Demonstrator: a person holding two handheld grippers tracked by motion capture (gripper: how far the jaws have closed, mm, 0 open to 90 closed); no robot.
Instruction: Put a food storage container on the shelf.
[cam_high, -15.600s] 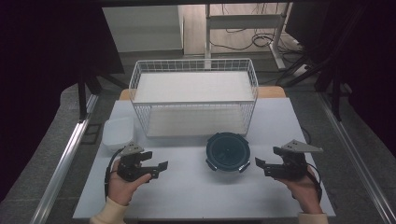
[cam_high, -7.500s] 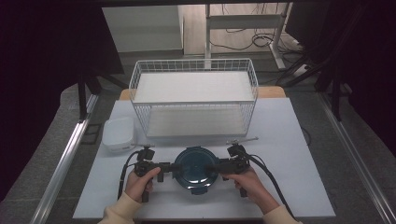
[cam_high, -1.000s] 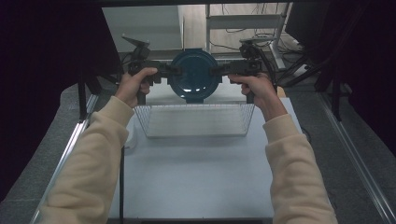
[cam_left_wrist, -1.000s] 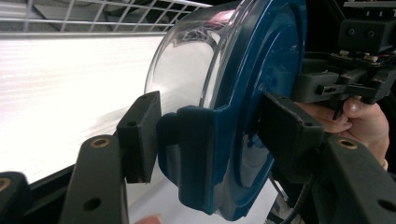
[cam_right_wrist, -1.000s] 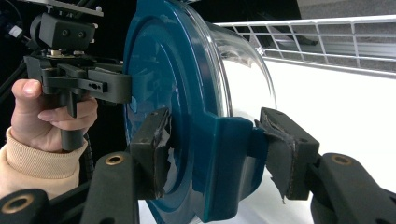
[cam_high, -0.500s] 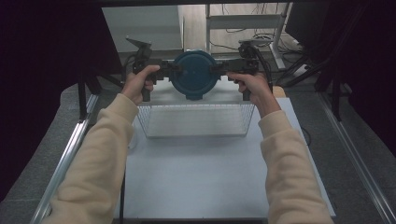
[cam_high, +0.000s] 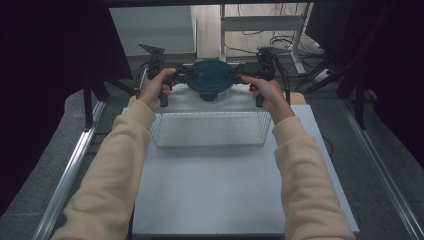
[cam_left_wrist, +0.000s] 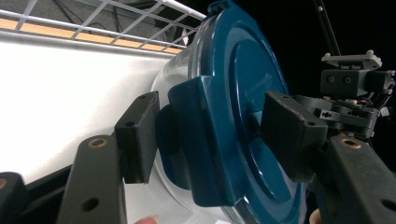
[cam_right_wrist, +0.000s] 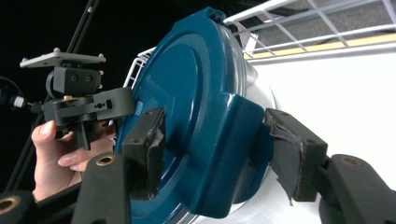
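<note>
Container with a blue lid (cam_high: 208, 80) hangs tilted above the far end of the wire basket (cam_high: 210, 129). We see our left gripper (cam_high: 176, 75) and right gripper (cam_high: 240, 75) each clamped on a lid tab at opposite sides, sharing its weight.

One lidded container (cam_high: 208, 80), one wire basket (cam_high: 210, 128), two grippers

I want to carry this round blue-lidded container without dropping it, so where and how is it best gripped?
Grip the blue-lidded container by its latch tabs at opposite rim edges, one tool from each side. The tabs jut past the round lid, giving the jaws flat faces. The left tool and right tool straddle them so.
</note>
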